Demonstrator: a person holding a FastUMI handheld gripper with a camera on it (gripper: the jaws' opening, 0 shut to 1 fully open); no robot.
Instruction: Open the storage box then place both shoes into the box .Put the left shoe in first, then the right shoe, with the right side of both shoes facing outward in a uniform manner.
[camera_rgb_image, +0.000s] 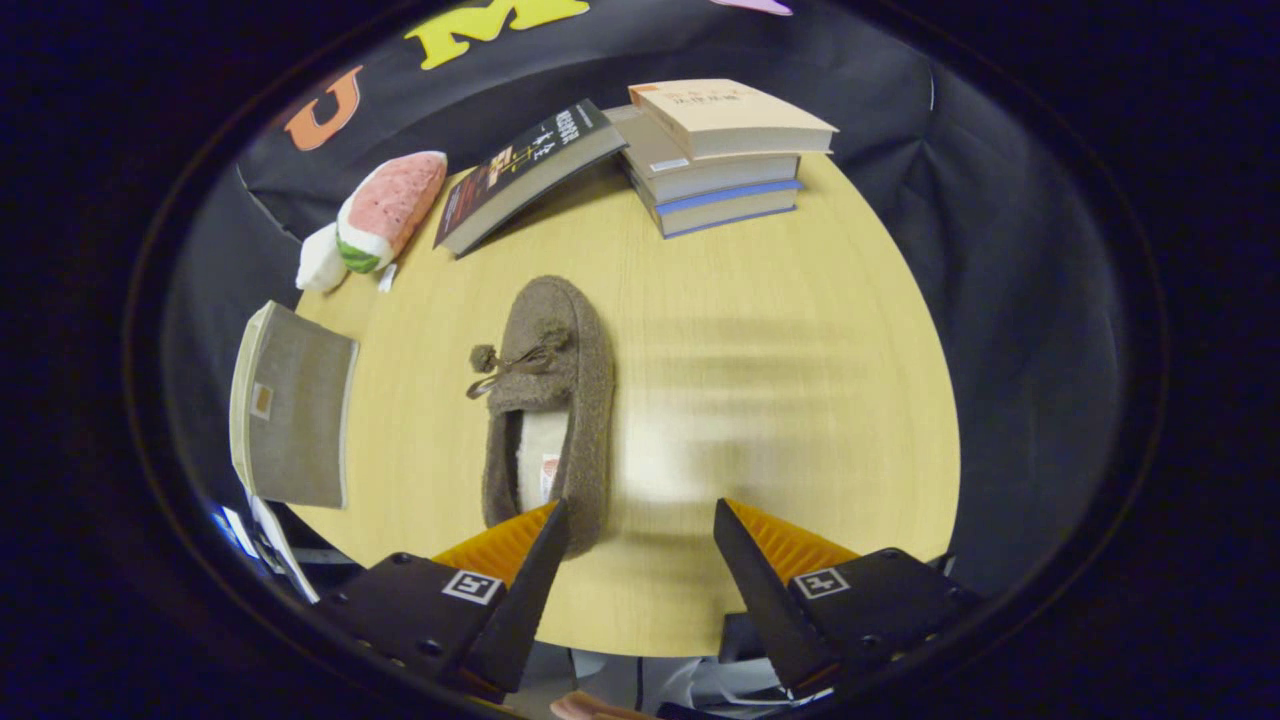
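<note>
Gripper (640, 520) spread wide above table, slipper (550, 400) by left finger

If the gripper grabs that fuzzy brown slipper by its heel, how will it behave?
The slipper looks soft and fleecy, so it will probably sag at the toe. It seems light, and the fuzz should grip well. The open gripper has one finger beside its heel.

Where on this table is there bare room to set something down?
The widest bare patch of the wooden table lies right of the brown slipper, below the book stack. It is crowded toward the watermelon plush and leaning book. The open gripper holds nothing.
</note>
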